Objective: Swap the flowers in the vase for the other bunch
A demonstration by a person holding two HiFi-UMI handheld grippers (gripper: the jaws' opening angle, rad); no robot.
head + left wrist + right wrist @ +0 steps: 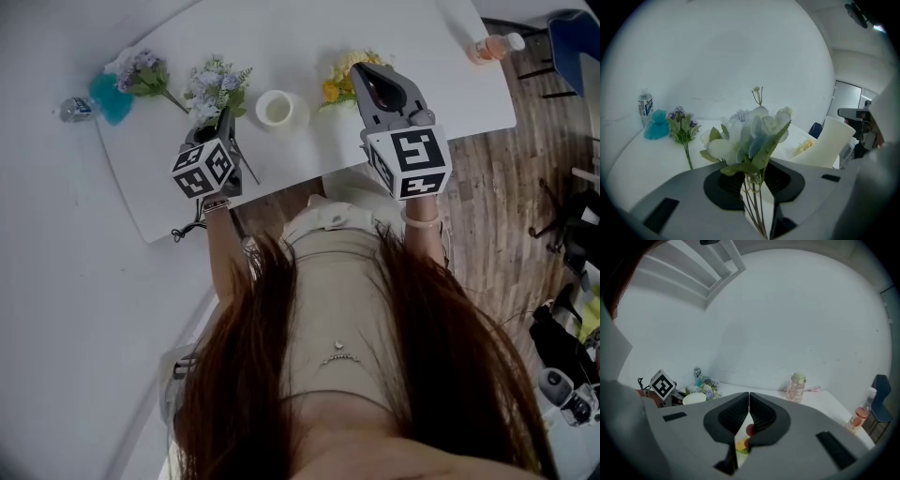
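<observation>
Stems of the pale blue bunch (750,136) were clamped between the jaws of the left gripper (758,187), just left of the vase (298,117), whose mouth looked empty. Insertion was judged the step in hand: the stems needed tipping down and centring over that mouth. The right gripper (749,397), jaws pressed together on nothing, was held right of the vase, by the yellow bunch (339,80). Bare table (394,28) lay beyond the vase, and its near edge was judged close.

Long reddish-brown hair (234,375) hung over a beige top (328,300); the left gripper (221,120) and right gripper (366,77) were grey.
</observation>
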